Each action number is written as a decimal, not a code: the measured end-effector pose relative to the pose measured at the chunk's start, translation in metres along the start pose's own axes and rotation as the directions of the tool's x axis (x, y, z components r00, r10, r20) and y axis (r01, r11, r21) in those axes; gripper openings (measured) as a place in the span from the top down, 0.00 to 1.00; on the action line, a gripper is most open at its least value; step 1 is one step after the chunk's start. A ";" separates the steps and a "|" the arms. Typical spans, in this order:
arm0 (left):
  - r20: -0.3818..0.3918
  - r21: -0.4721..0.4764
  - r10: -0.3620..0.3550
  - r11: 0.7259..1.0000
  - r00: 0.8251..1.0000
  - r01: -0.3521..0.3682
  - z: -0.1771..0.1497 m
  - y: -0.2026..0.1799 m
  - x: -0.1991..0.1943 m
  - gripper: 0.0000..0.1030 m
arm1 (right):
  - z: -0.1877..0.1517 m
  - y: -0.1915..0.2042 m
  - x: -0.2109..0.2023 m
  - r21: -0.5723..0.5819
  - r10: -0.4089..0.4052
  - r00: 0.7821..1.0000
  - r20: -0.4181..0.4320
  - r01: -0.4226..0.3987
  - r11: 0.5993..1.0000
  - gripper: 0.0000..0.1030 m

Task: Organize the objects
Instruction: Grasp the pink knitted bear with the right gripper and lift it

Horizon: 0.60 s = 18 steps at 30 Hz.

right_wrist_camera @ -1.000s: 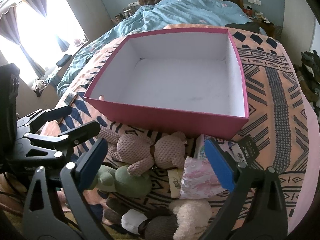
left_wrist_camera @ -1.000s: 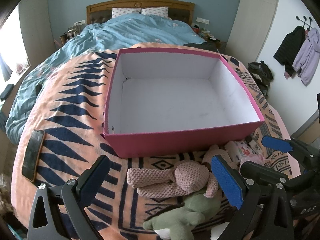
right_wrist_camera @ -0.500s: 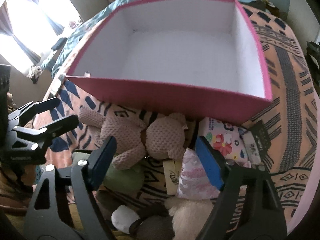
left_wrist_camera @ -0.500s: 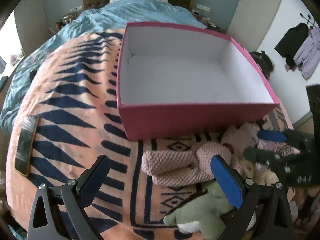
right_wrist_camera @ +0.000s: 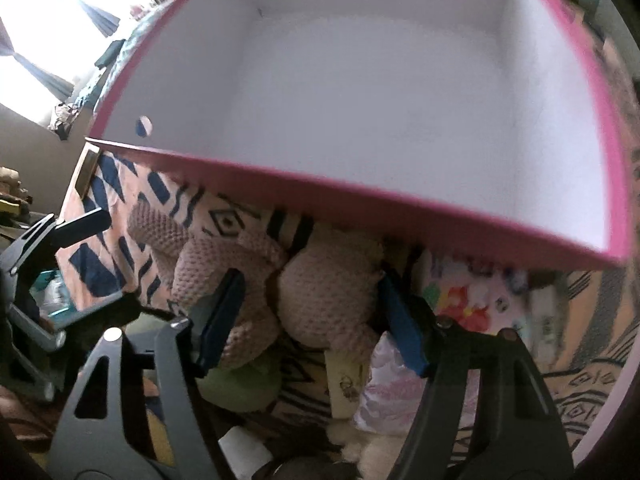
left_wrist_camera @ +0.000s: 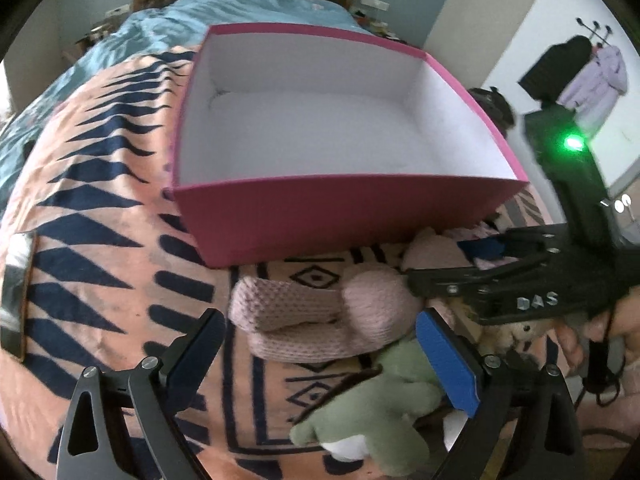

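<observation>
An empty pink box (left_wrist_camera: 352,216) with a white inside stands on the patterned blanket; it fills the top of the right wrist view (right_wrist_camera: 360,204). A pink knitted plush rabbit (left_wrist_camera: 320,316) lies in front of it, over a green plush toy (left_wrist_camera: 380,404). My left gripper (left_wrist_camera: 324,360) is open, low over the rabbit's ears. My right gripper (right_wrist_camera: 312,312) is open, its jaws on either side of the rabbit's head (right_wrist_camera: 332,292); it also shows in the left wrist view (left_wrist_camera: 452,264).
A floral pink packet (right_wrist_camera: 468,296), a pink-and-white pouch (right_wrist_camera: 392,392) and a white fluffy toy (right_wrist_camera: 372,448) lie beside the rabbit. A phone (left_wrist_camera: 16,296) lies on the blanket at far left. The blue duvet (left_wrist_camera: 180,16) and headboard are behind the box.
Both grippers moved forward and down toward the toys. The right gripper's jaws now straddle the rabbit's head and have narrowed. The box looms closer.
</observation>
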<state>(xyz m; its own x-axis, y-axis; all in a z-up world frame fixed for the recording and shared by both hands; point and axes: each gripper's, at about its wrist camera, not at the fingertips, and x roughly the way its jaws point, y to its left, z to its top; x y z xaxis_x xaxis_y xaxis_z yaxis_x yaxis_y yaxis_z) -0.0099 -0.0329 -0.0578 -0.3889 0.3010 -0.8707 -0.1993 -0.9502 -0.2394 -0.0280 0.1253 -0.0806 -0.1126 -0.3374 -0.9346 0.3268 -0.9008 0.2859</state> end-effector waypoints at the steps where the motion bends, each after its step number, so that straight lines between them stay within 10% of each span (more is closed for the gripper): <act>1: -0.008 0.006 -0.007 1.000 1.000 0.007 0.000 -0.001 0.003 0.05 | 0.000 -0.001 0.003 0.009 0.017 1.000 -0.012 -0.017 1.000 0.31; 5: -0.053 -0.006 -0.042 0.999 0.998 0.042 0.000 -0.001 0.014 0.12 | -0.003 -0.005 0.001 0.003 0.040 0.999 0.013 -0.040 0.999 0.49; 18: -0.002 0.020 -0.247 0.969 0.969 0.247 0.008 -0.014 -0.020 0.61 | -0.022 0.007 -0.064 0.002 0.106 0.973 0.206 -0.109 0.994 0.53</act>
<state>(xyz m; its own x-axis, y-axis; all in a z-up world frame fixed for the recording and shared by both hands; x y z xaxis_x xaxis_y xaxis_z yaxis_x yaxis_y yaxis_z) -0.0067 -0.0245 -0.0331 -0.3261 0.5265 -0.7851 -0.3068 -0.8445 -0.4389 0.0026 0.1467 -0.0234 -0.2680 -0.4799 -0.8354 0.3353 -0.8594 0.3861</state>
